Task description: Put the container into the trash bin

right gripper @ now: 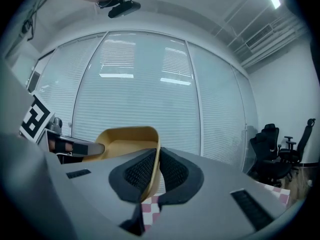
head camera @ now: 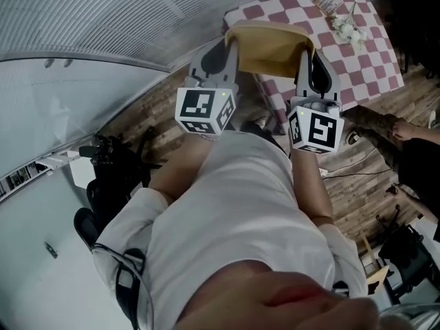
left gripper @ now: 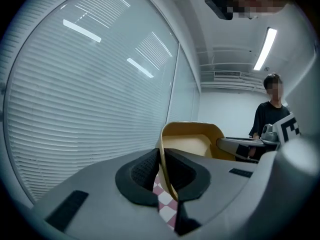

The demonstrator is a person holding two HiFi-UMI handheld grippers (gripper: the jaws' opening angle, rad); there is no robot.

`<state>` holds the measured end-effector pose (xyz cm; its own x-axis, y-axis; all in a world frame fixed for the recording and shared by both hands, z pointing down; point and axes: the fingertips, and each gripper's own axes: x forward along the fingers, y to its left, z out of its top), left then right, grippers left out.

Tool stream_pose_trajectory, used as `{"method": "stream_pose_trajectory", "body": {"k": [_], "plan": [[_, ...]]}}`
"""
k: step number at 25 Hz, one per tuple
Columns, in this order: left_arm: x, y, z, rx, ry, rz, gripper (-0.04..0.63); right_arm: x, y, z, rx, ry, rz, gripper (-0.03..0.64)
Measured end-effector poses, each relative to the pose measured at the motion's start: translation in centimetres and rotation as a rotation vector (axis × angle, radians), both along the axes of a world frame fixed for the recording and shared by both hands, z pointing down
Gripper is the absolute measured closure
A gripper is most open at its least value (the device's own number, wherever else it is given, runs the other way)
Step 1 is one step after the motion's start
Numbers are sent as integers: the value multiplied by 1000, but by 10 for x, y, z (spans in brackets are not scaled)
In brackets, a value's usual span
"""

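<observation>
Container [head camera: 269, 47], its opposite rims pinched by left gripper [head camera: 231, 52] and right gripper [head camera: 303, 59], hangs over checkered tablecloth [head camera: 368, 60]; wooden floor [head camera: 144, 119] and blinded glass wall [head camera: 82, 19] alongside.

The tan container [head camera: 269, 47] looks smooth and matt, like moulded pulp; the left gripper [left gripper: 162, 171] and right gripper [right gripper: 156, 174] are matt grey plastic — black pads [left gripper: 140, 176] finely ribbed, rubbery. The checked tablecloth [head camera: 375, 60] is cloth, the floor [head camera: 151, 108] grained wood plank.

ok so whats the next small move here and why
Probably keep both pinches and turn to look for the bin: the left gripper and right gripper each clamp an opposite rim of the container, held over the checked table, and no bin is in view.
</observation>
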<state>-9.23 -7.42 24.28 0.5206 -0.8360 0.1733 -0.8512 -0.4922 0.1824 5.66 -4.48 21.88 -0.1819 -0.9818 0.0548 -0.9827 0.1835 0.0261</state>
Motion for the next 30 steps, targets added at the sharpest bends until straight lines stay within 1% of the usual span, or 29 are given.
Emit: {"method": "stream_pose_trajectory", "body": {"k": [7,13,16,23,27,30], "plan": [[-93,-17,-2,-5,-4,-73,545,-91,-27,-2,-2,0,-78,571],[-158,-31,1,-7,0,-102,545,-157,-45,-1,3,8,-111,571],[-185,-40,2,-9,3,-108,545,-183,-53,-2,6,10,-119,571],[-224,-56,6,-10,18,-110,546,-223,-67,0,9,24,-115,571],[-234,-60,6,-15,26,-108,546,-233,-70,1,3,32,-113,571],[-234,-59,8,-21,34,-113,548,-233,-71,2,-1,37,-117,571]]}}
